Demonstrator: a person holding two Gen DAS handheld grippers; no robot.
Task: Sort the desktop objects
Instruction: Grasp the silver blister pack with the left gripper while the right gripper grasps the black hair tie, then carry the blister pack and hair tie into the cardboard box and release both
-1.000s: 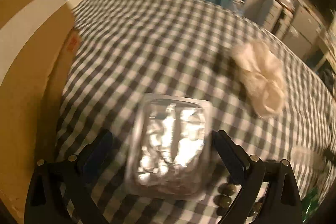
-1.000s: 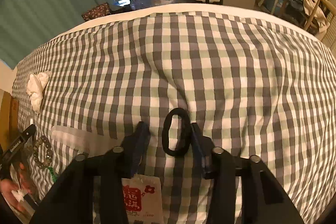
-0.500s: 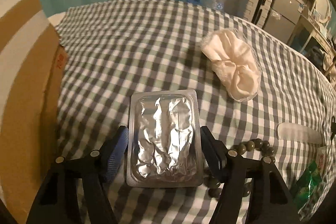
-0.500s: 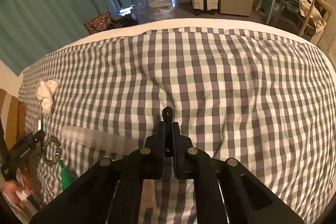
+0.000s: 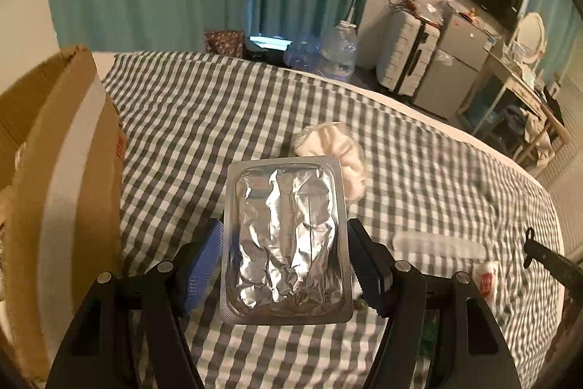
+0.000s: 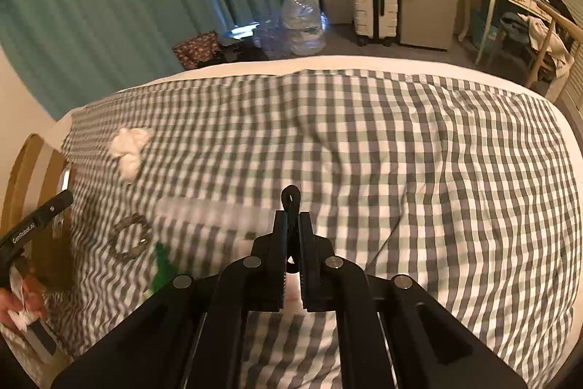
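So, far left, a cardboard box (image 5: 54, 192) stands at the edge of the checked cloth (image 5: 204, 119), likely where the sorted bits go, though its inside is hidden. Next, the left gripper (image 5: 284, 257) has its jaws partly spread and pinching a foil blister pack (image 5: 286, 239) by its two long edges, lifted clear of the cloth. Just behind the pack lies a crumpled white tissue (image 5: 339, 141), untouched. Moving right, a pale flat strip (image 5: 437, 245), a small red-and-white packet (image 5: 486, 276), a bead bracelet (image 6: 131, 239) and something green (image 6: 162, 268) are all on the cloth. Over on the right, the right gripper (image 6: 291, 243) is pressed together on a black hair tie (image 6: 290, 197), its loop poking out past the tips. Two items in hand, then, none visibly sorted, and I'd say most of the job is ahead.
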